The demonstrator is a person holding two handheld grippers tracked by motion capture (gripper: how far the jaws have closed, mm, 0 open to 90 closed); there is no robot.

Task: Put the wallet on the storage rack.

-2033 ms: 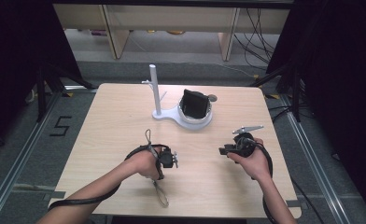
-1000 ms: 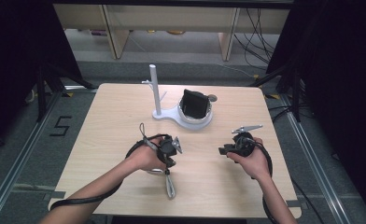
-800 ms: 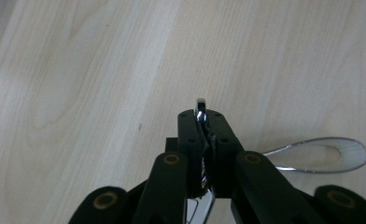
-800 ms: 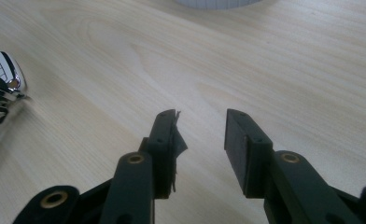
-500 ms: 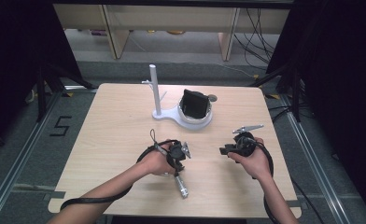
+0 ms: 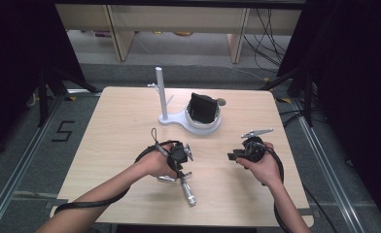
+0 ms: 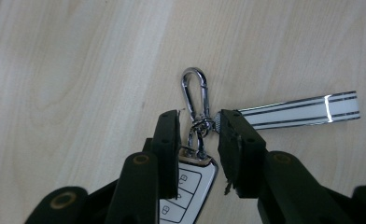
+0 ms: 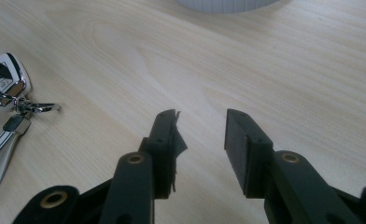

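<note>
We see a car key [image 7: 186,190] with white buttons between the jaws of the left gripper [image 7: 198,122], near the front edge of the tabletop [image 6: 111,121], left of centre. Its ring joins a chrome snap hook [image 7: 193,91] and a white strap [image 7: 302,111] with dark stripes; hook and strap lie on the wood. The left jaws stand a narrow gap apart, with the key's top and ring in the gap; we cannot tell whether they clamp it. In the high view the strap [image 6: 188,190] extends toward the front edge from the left gripper [image 6: 179,156].

The right gripper [image 8: 200,122] holds nothing; its jaws are moderately open above bare wood. In the high view it [image 6: 242,154] sits toward the right edge, well apart from the left.

Near the back edge stands a white stand [image 6: 165,104] with an upright post, its round base carrying a black object [image 6: 201,108]. Grey floor surrounds the table, with shelving [image 6: 115,26] behind.
</note>
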